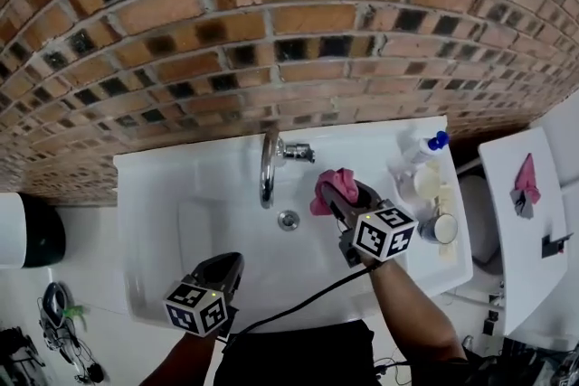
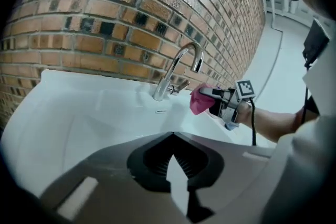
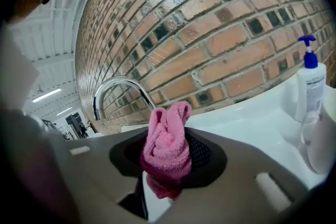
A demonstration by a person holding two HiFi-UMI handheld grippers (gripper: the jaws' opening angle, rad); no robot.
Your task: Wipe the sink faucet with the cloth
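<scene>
**1. R gripper** (image 3: 167,181): jaws clamped on item 2, pinched at mid-bundle. I see no free gap between the pads.

**2. Pink terry cloth, bunched** (image 3: 168,139): a tuft sticks out past the jaw tips and a shorter tail hangs below.
- Location: over the basin, just right of item 3 and apart from it, no contact yet.
- Handling (my est.): light, soft and limp. It should mould round a pipe but won't push back, so pressure has to come from the jaws behind it.
- Grip: the hold looks good as is, in the thick middle. I'd lead with the front tuft so the jaws stay off the metal.

**3. Chrome gooseneck faucet w/ side lever** (image 1: 268,165): fixed at the back of the sink, spout arching toward the drain.
- Handling (est.): rigid, polished and slick, so the cloth will slide easily.
- Risk: the lever prob. moves if nudged, so I'd go gently there.

**4. L gripper** (image 2: 173,157): jaws closed tip to tip, nothing between them. It is parked low at the front rim, well clear of items 2 and 3.

**5. White sink basin** (image 1: 172,194): looks dry, w/ a round drain in the middle.

**6. White pump bottle, blue top** (image 3: 310,92): on the right ledge w/ small containers beside it.

**7. Red-brown brick wall** (image 1: 271,32): directly behind the faucet.
</scene>
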